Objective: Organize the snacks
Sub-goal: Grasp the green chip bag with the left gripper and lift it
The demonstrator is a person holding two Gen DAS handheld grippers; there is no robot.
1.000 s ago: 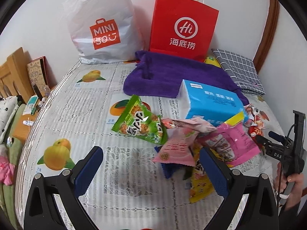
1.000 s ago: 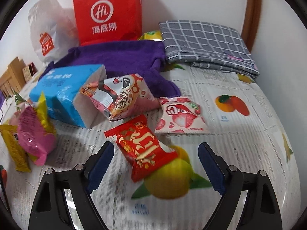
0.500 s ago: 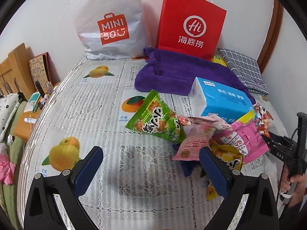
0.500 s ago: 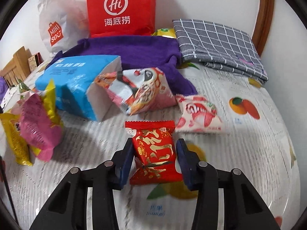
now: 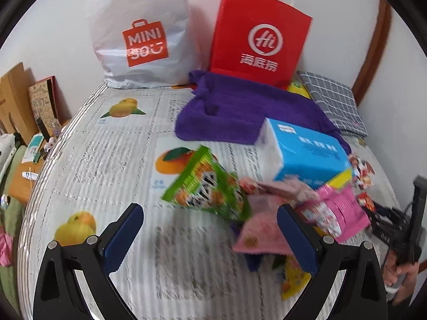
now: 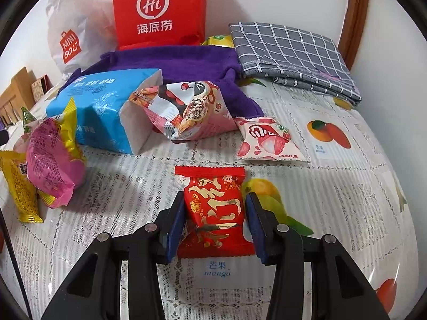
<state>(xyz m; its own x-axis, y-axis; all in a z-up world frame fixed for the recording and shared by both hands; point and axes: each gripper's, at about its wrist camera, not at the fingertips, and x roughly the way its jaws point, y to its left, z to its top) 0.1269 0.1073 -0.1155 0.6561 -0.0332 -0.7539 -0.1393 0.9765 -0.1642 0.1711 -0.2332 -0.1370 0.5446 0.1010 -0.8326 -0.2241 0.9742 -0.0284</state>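
My right gripper has its jaws pinching the red snack packet by its two sides; they have just been closing on it, and the blue pads now press into the wrapper. The packet lies over a printed mango on the fruit-print cover of the worktop. Just beyond it is a small white-and-red strawberry packet, and left of that a pink bag with a cartoon face leans against the open end of the blue tissue pack. Further left, a bright pink packet rests on a yellow one.

My left gripper hangs above the cover with jaws spread wide and nothing between the pads. Ahead of it, a green snack bag lies tilted at the near-left edge of the heap, touching a pale pink packet that the right pad partly hides. This view is blurred, so finer print is unreadable.

Behind the heap lies a purple towel, with a folded grey checked cloth on its right. Against the wall stand a red paper bag and a white Miniso plastic bag.
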